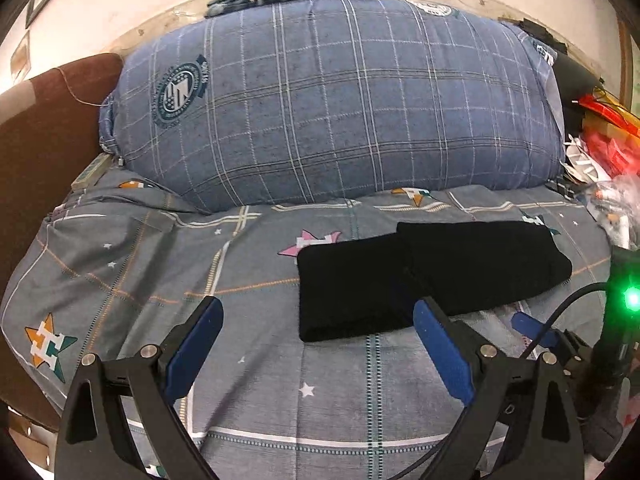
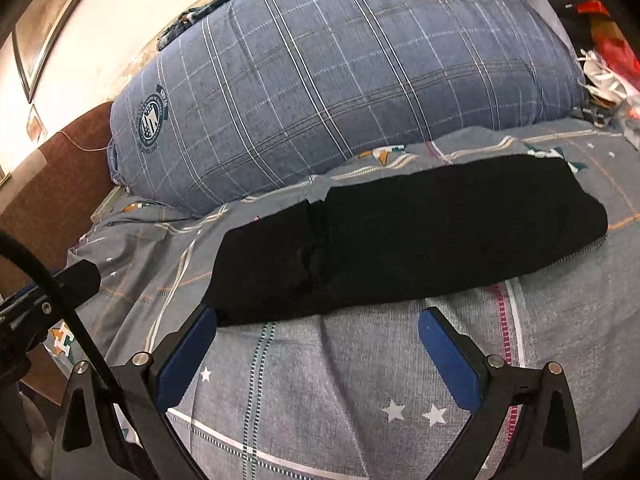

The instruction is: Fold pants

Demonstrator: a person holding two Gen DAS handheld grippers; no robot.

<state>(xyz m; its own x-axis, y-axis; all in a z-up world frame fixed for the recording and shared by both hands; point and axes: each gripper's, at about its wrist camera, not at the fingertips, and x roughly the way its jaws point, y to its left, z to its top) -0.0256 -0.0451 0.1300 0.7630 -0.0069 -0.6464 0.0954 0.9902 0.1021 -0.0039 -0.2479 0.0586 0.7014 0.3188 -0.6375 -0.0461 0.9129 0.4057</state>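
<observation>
Hovering low over the bed (image 1: 120,264), the left gripper (image 1: 316,312) and right gripper (image 2: 316,322) both stand wide open, holding nothing (blue pads bare). Just beyond their tips the black pants (image 2: 400,236) lie folded on the patterned sheet, with a big plaid pillow (image 1: 340,100) behind them.

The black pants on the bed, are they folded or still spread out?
Folded. The pants lie as a compact black strip on the bedsheet, with one layer overlapping another and an edge visible across the middle.
</observation>
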